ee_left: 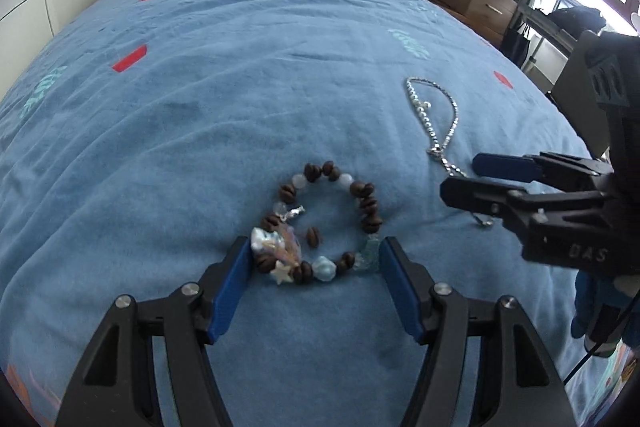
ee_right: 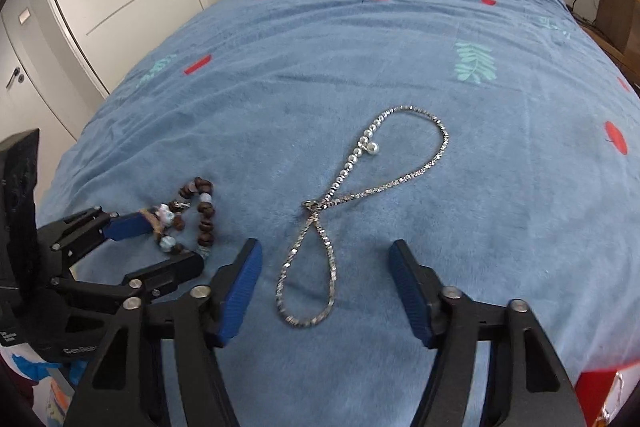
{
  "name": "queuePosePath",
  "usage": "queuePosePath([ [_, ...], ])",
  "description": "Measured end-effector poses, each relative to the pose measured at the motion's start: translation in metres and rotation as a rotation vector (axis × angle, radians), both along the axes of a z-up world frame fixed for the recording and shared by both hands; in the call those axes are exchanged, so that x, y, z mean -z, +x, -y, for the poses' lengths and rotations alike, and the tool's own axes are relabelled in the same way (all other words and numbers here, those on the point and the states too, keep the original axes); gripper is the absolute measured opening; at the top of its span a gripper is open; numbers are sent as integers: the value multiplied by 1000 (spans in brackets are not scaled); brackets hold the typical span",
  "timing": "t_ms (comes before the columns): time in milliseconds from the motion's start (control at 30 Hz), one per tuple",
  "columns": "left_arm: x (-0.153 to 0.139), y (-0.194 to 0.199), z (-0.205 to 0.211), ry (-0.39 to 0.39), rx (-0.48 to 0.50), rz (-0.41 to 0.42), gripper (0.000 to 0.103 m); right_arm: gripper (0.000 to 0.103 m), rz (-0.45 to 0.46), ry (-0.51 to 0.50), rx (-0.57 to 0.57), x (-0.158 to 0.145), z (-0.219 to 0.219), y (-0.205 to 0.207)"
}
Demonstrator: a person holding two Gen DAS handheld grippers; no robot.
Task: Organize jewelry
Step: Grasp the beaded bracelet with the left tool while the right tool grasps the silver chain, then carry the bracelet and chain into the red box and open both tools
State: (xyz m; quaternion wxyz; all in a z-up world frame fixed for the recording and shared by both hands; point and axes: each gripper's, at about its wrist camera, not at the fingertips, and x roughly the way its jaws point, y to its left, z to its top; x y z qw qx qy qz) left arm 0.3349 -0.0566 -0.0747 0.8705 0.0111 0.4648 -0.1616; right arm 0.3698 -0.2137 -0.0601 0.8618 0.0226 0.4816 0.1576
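Beaded bracelet (ee_left: 320, 223) is straddled by open left tool (ee_left: 314, 255); beside it, silver necklace (ee_right: 344, 211) is bracketed by open right tool (ee_right: 324, 267); closing is needed.

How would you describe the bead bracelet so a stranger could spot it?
On the blue bedspread, look near the foot. The bracelet is a ring of brown and pale beads with a white star, unlike the silver chain beside it.
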Motion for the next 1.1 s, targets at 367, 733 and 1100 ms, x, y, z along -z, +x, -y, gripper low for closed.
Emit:
queuePosePath([
  [367, -4, -5, -14, -12, -25, 8, 21, 4, -93, 49, -46, 10, 15, -9],
  [733, -40, -64, -21, -45, -63, 42, 21, 4, -32, 172, -38, -28, 27, -91],
  [1100, -124, -121, -7, -85, -23, 160, 21, 3, 155, 228, 16, -135, 56, -158],
])
